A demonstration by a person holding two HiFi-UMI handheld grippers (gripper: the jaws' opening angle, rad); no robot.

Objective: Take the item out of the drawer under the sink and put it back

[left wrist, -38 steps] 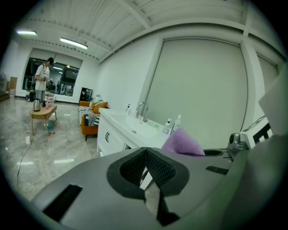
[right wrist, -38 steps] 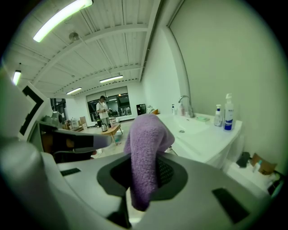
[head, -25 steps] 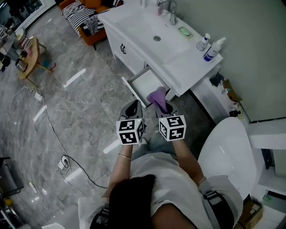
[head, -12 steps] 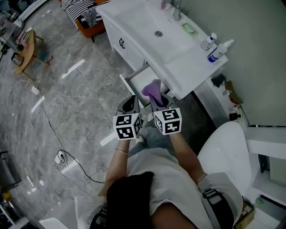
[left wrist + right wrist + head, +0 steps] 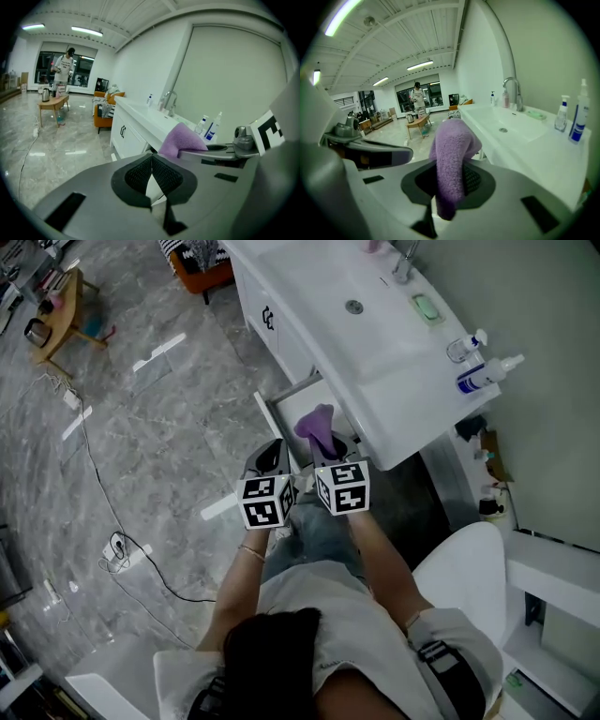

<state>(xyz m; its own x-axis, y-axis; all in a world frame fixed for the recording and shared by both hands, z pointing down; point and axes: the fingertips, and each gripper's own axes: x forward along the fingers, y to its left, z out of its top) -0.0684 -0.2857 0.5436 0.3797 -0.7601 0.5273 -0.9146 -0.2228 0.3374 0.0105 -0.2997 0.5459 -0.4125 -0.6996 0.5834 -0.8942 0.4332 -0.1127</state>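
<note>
**Left:** left gripper (image 5: pixel 151 174), jaws closed on nothing, idle beside its partner; one gripper likely suffices for so light an item

**Centre:** drawer (image 5: pixel 296 407) stands pulled out, apparently left open to receive the item again. The purple cloth (image 5: pixel 452 150) is out of the drawer and seems to be held just over it. It droops from the right gripper (image 5: pixel 451 185), whose jaws pinch a fold while the limp ends hang free

**Right:** sink (image 5: pixel 349 277) in the counter above the drawer, bottles (image 5: pixel 483 371) at its far end
</note>
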